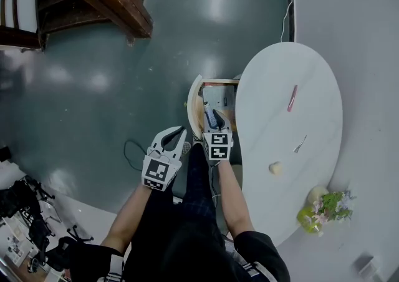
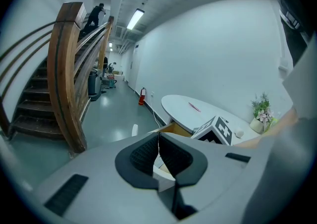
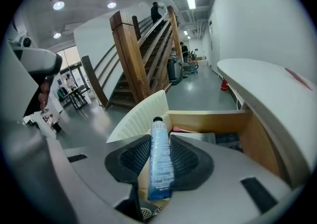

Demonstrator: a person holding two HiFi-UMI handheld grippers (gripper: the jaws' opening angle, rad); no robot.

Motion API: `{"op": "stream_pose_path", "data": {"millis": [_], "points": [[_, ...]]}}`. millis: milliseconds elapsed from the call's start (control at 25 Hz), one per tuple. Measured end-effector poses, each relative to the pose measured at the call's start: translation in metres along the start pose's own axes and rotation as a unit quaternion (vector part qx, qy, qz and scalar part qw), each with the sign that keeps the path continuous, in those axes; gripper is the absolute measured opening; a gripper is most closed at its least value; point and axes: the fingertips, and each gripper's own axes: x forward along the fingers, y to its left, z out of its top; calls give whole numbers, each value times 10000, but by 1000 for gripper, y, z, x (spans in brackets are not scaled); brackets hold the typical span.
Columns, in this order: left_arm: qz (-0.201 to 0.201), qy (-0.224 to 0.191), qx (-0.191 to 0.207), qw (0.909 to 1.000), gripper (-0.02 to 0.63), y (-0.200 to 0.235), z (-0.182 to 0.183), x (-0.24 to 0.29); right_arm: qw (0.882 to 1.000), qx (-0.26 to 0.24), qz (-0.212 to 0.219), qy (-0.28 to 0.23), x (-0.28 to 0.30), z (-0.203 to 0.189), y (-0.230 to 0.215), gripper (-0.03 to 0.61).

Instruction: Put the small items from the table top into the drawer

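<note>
In the head view, my right hand-held gripper (image 1: 216,116) is over the open drawer (image 1: 196,109) at the left edge of the white table (image 1: 280,81), with a blue tube (image 1: 213,120) between its jaws. My left hand-held gripper (image 1: 181,134) hangs just beside the drawer's curved white front, above the grey floor (image 1: 112,87). On the table lie a red stick (image 1: 292,98), a small silvery piece (image 1: 300,144) and a small cream lump (image 1: 275,168), each well apart from the others. A potted plant (image 1: 323,209) sits near the end closest to me. In the left gripper view, the left hand-held gripper (image 2: 158,141) has its jaws together, the pads meeting at the tips with nothing between them. Beyond them I see a wooden edge of the drawer (image 2: 174,129), the right gripper's marker cube (image 2: 218,130) and the table (image 2: 183,106). In the right gripper view, the right hand-held gripper (image 3: 159,141) is clamped on the blue tube (image 3: 159,168), black cap pointing forward over the drawer (image 3: 208,120). Inside the drawer lie a pink item (image 3: 185,130), a pale flat item (image 3: 198,137) and a dark one (image 3: 229,140). The table (image 3: 267,89) stretches off to the right.
</note>
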Motion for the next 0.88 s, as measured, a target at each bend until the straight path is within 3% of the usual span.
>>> {"op": "stream_pose_path", "data": {"millis": [440, 880], "points": [[82, 95, -68, 9999, 21, 8, -13, 3, 9990, 43, 32, 435, 37, -23, -11, 143], [89, 116, -74, 9999, 21, 11, -13, 3, 9994, 273, -26, 208, 36, -14, -14, 152]]}}
